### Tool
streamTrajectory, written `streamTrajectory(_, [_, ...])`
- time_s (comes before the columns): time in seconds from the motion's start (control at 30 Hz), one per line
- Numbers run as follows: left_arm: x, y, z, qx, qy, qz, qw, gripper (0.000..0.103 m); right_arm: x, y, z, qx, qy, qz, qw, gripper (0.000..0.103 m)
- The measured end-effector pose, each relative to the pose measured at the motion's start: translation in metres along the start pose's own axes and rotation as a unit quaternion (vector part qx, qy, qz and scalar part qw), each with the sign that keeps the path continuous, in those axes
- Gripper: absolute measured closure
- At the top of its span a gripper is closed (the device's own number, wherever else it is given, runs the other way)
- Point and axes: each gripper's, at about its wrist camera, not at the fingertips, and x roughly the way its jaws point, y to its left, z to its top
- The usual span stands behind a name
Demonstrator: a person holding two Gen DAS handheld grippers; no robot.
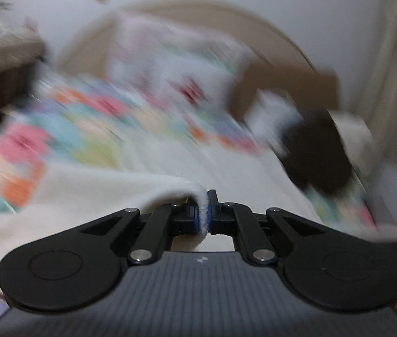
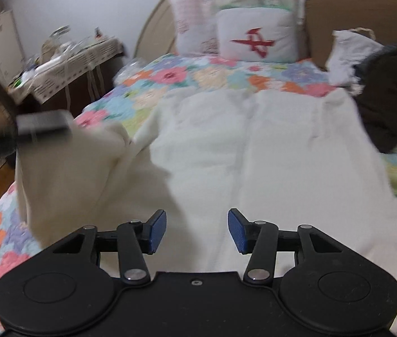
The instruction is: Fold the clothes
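soft, dim indoor light, even and cool, with no glare. the left wrist view is heavily motion-blurred: the flower-patterned quilt (image 1: 91, 129) smears into streaks, while the black two-finger gripper (image 1: 204, 213) close to the lens stays sharp. the right wrist view is clearer; the white cushion with a red mark (image 2: 257, 35) reads well. fisheye bending curves the edges, corners darken, and faint shadows fall on the cream fleece garment (image 2: 254, 146).

A cream fleece garment (image 2: 254, 151) lies spread flat across the floral bed cover, creased lengthwise. Its left corner (image 2: 66, 163) is lifted, hanging in a loose fold; a dark garment (image 2: 392, 95) sits heaped at its right edge.
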Motion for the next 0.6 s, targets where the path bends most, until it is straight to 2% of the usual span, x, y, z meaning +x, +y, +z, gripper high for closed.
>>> streamTrajectory(0.1, [0.043,-0.032,-0.029,0.004,0.115,-0.018,0.9932,0.095,-0.001,-0.025,-0.001,0.011,-0.015,0.008,1.000,0.049])
streamTrajectory(0.17, [0.054,-0.024,-0.038,-0.017,0.184,-0.024,0.9825,0.087,0.003,-0.031,-0.011,0.014,-0.018,0.026,0.999,0.049])
streamTrajectory(0.2, [0.049,-0.019,-0.037,-0.026,0.195,-0.019,0.9804,0.082,0.005,-0.034,-0.016,0.015,-0.019,0.035,0.999,0.049])
streamTrajectory(0.27, [0.025,-0.006,-0.031,-0.036,0.173,-0.015,0.9841,0.064,0.008,-0.031,-0.021,0.008,-0.022,0.059,0.998,0.049])
streamTrajectory(0.3, [0.011,0.001,-0.027,-0.045,0.154,-0.013,0.9870,0.047,0.009,-0.027,-0.021,0.002,-0.023,0.074,0.997,0.049])
streamTrajectory(0.33, [-0.002,0.008,-0.022,-0.054,0.134,-0.011,0.9894,0.035,0.010,-0.023,-0.021,-0.004,-0.023,0.088,0.996,0.049])
streamTrajectory(0.37, [-0.014,0.016,-0.018,-0.065,0.115,-0.007,0.9912,0.031,0.012,-0.019,-0.021,-0.010,-0.024,0.102,0.994,0.049])
streamTrajectory(0.43, [-0.027,0.045,-0.018,-0.107,0.103,0.012,0.9888,0.028,0.014,-0.009,-0.022,-0.025,-0.027,0.128,0.991,0.049])
streamTrajectory(0.53, [-0.026,0.085,-0.027,-0.167,0.109,0.046,0.9789,0.028,0.016,0.027,-0.019,-0.096,-0.039,0.137,0.985,0.049])
streamTrajectory(0.6, [-0.023,0.111,-0.034,-0.204,0.116,0.074,0.9692,0.028,0.023,0.047,-0.020,-0.134,-0.025,0.152,0.979,0.047])
